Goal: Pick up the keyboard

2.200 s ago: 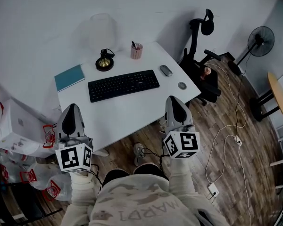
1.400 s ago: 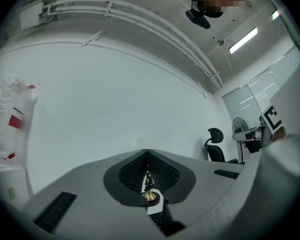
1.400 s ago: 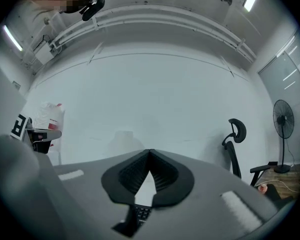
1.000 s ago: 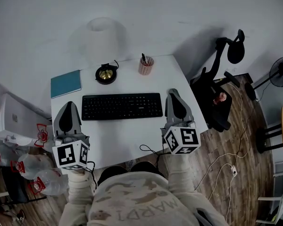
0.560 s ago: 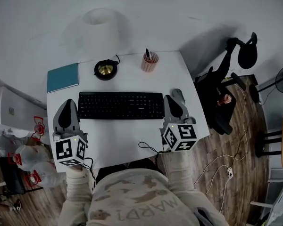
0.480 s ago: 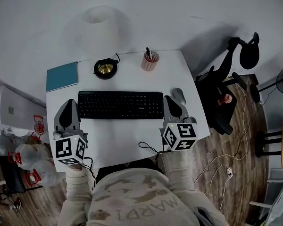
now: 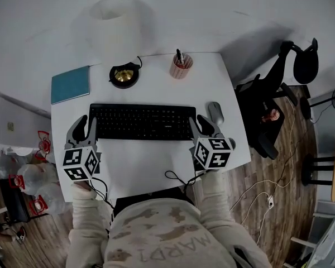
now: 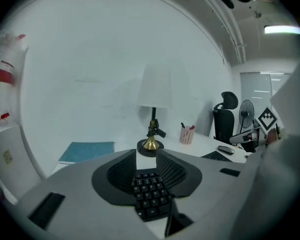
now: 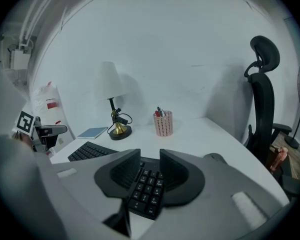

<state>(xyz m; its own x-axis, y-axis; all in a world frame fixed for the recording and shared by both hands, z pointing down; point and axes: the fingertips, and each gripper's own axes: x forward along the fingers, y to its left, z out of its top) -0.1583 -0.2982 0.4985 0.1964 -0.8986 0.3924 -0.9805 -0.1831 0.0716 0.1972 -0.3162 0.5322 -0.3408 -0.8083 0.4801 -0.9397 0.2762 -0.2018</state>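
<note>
A black keyboard (image 7: pixel 142 121) lies across the middle of the white desk (image 7: pixel 145 158). My left gripper (image 7: pixel 84 128) is at its left end and my right gripper (image 7: pixel 204 124) at its right end, both low over the desk. Each pair of jaws has just been opening and stands a little apart. In the left gripper view the keyboard's end keys (image 8: pixel 150 194) show in the gap between the left gripper's (image 8: pixel 146 159) fingers. The right gripper view shows the same: end keys (image 9: pixel 145 189) under the right gripper (image 9: pixel 150 156). No pad presses on the keyboard.
Behind the keyboard stand a brass-footed lamp (image 7: pixel 123 75), a pink pen cup (image 7: pixel 180 66) and a teal notebook (image 7: pixel 70 84). A grey mouse (image 7: pixel 215 112) lies just right of my right gripper. A black office chair (image 7: pixel 285 88) stands right of the desk. A cable (image 7: pixel 176 177) loops at the front edge.
Both grippers have sunk and moved forward from the desk's front to the keyboard's two ends. Their jaws, shut before, now stand apart.
</note>
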